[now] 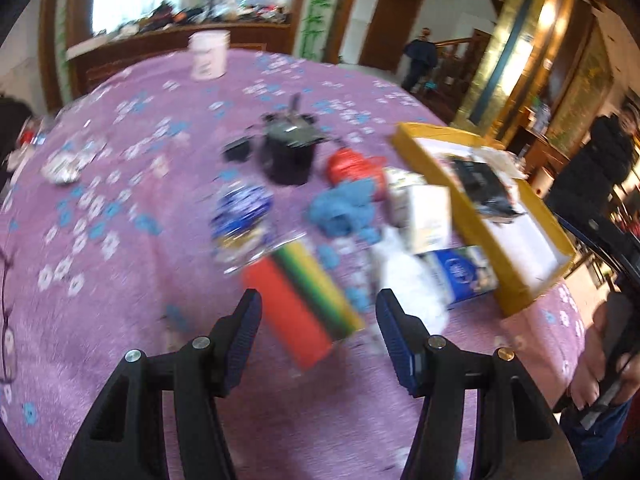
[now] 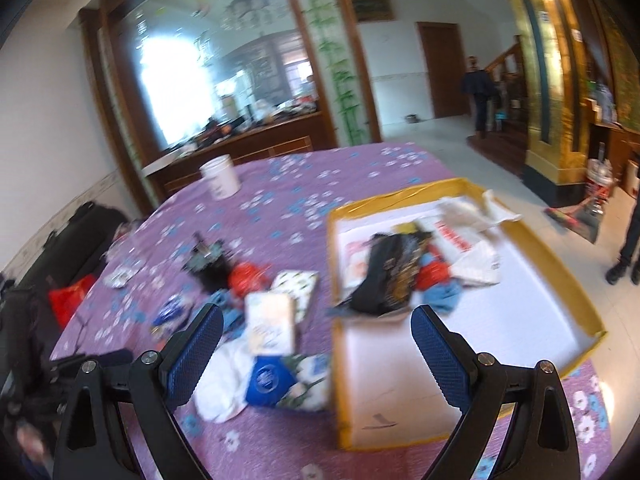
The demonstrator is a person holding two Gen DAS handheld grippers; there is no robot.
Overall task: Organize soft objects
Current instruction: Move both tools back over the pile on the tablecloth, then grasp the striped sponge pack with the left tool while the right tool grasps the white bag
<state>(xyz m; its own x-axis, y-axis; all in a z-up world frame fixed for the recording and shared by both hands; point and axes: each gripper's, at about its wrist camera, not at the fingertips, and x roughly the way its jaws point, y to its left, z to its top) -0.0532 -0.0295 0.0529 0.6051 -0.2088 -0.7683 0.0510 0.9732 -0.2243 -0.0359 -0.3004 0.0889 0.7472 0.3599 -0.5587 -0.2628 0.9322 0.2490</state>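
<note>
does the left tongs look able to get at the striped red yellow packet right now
Probably yes. The left tongs stand open with the striped packet lying just ahead between the fingers, nothing on top of it. Only the white cloth crowds its right side.

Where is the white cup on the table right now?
In both wrist views the white cup stands alone at the far left edge of the purple tablecloth, well beyond the clutter and yellow tray.

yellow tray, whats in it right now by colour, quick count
In the yellow tray, as far as the blur allows:
black: 1, black bag
white: 1, white cloth
red: 1, red item
blue: 1, blue cloth
Total: 4
</note>
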